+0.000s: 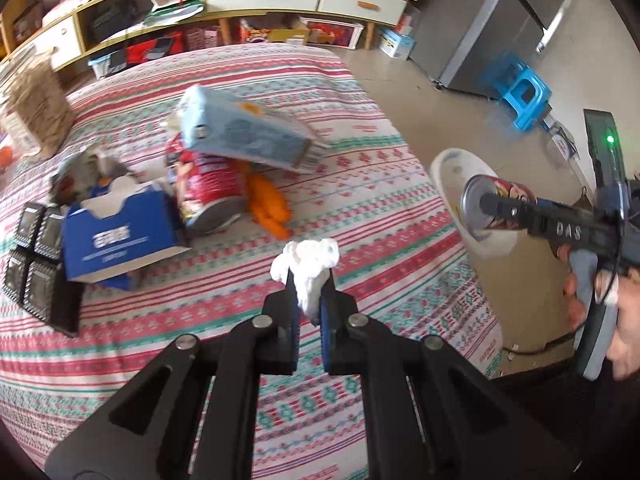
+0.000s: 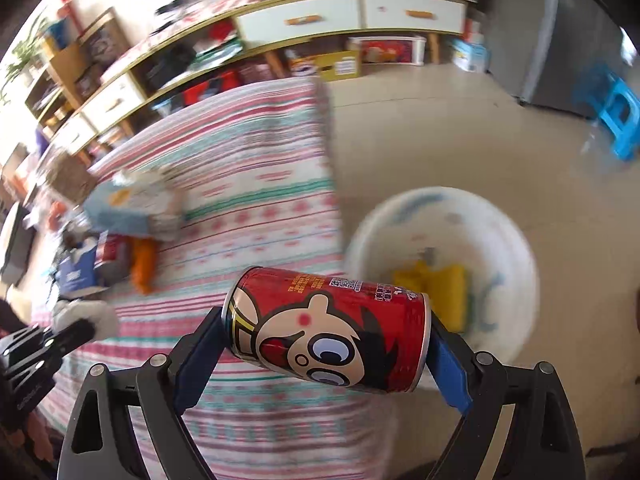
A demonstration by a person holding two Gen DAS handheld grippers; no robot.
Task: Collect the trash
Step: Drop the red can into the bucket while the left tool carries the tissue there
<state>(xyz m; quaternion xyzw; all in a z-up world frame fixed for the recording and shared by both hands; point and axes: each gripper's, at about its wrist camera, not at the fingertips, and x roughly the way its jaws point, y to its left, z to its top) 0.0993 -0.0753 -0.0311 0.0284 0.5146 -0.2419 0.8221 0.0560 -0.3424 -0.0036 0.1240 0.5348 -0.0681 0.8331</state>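
Black trays (image 1: 36, 248): a cluster of dark square trays at the far left edge of the table, just beside the blue box.
Blue box (image 1: 116, 240): an open, torn dark-blue carton lying on the striped cloth, left of the pile.
Trash pile: a crushed red packet (image 1: 208, 188) with a pale blue carton (image 1: 244, 132) tilted on top of it, and an orange wrapper (image 1: 270, 204) touching its right side.
Table (image 1: 380, 216): covered by a cloth with red, green and white stripes; its right edge drops to the floor.
Left gripper (image 1: 310, 280): fingers pressed together, pinching a crumpled white tissue (image 1: 308, 264) held above the cloth, near the table's right half.
Right gripper (image 2: 326, 344): fingers spread wide but clamped on the two ends of a red cartoon can (image 2: 332, 332), which lies sideways between them, tilted, over the table's right edge.
Hand (image 1: 616, 320): a person's hand grips the right gripper's handle at the frame's right.
White basin (image 2: 500, 240): on the floor just beside the table, behind the can; a yellow packet (image 2: 440, 280) lies inside it.
Blue stool (image 1: 524, 96): on the floor well apart, near a grey refrigerator (image 1: 492, 36).
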